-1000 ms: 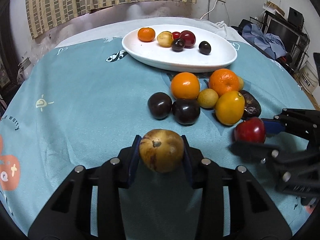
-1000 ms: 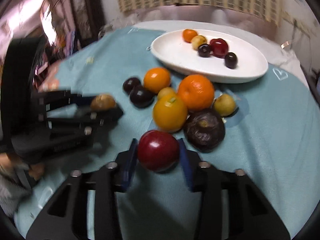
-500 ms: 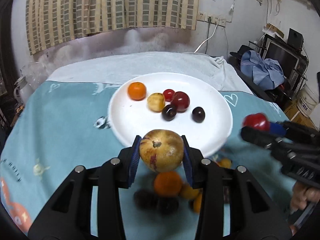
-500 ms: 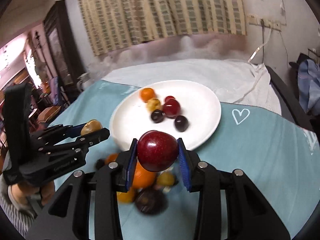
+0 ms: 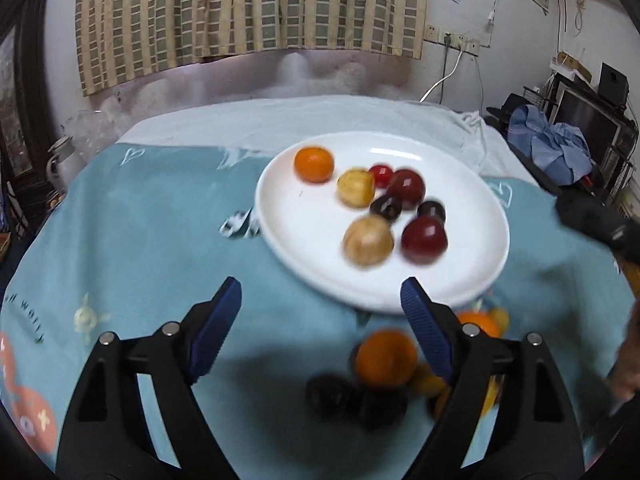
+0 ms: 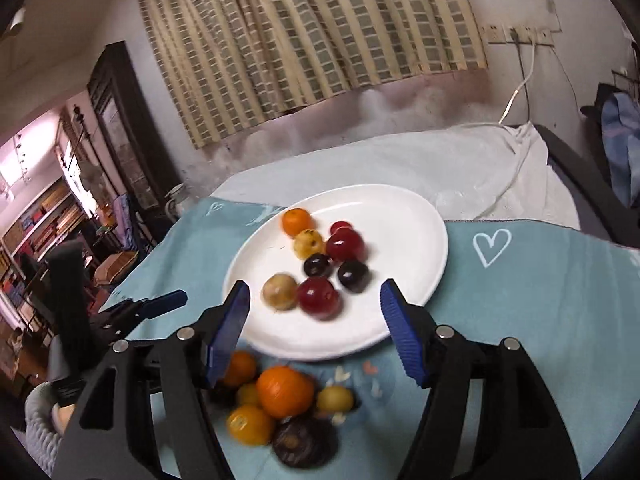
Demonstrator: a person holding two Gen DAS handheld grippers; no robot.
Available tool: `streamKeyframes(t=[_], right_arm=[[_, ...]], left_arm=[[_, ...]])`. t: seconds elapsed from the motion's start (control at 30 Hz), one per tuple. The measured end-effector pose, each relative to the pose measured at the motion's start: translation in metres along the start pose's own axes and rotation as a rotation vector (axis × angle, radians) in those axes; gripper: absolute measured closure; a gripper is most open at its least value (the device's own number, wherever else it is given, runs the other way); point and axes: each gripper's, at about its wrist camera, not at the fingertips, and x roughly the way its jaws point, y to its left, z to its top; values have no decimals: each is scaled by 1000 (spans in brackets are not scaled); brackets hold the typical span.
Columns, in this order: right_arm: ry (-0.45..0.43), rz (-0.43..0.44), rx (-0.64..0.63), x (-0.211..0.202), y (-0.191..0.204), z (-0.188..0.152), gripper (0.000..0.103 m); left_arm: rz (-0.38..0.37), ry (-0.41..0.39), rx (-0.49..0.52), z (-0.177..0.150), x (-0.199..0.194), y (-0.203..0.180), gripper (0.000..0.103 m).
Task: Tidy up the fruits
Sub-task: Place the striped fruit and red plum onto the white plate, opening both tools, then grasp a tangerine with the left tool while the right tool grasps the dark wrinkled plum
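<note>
A white plate (image 5: 304,240) (image 6: 412,224) holds several small fruits. Blurred at its near side lie a tan round fruit (image 5: 368,242) (image 6: 280,291) and a red apple (image 5: 424,239) (image 6: 319,297). My left gripper (image 5: 320,312) hangs above the plate's near rim, its jaws opening with nothing between them. My right gripper (image 6: 314,330) hovers over the same rim, jaws also opening and empty. The left gripper (image 6: 160,305) shows at the left of the right wrist view. A pile of oranges and dark fruits (image 5: 386,358) (image 6: 284,392) lies on the cloth below both grippers.
A teal printed tablecloth (image 5: 140,220) covers the table, with white cloth (image 6: 400,160) at its far end. A curtain and a wall with sockets stand behind. Clothes and a chair (image 5: 560,148) are at the right. A person's hand (image 5: 630,356) shows at the right edge.
Both grippers rose and came over the plate, then opened. The tan fruit left the left gripper and the red apple left the right one; both now lie on the plate.
</note>
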Motion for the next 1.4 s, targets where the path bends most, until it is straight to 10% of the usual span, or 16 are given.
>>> streamKeyframes(t=[0.43, 0.93, 1.13, 1.3, 1.4], right_arm=[[107, -40, -34, -13, 11, -51, 34], [93, -40, -19, -17, 9, -50, 34], [107, -42, -33, -13, 12, -53, 34], [115, -43, -48, -10, 14, -55, 34], [124, -42, -62, -7, 16, -57, 34]], left_arm=[[58, 18, 171, -29, 6, -35, 17], [55, 78, 4, -24, 25, 28, 18], [29, 97, -51, -13, 39, 42, 26], [-15, 117, -122, -10, 47, 58, 62], [-33, 115, -133, -10, 49, 61, 66]])
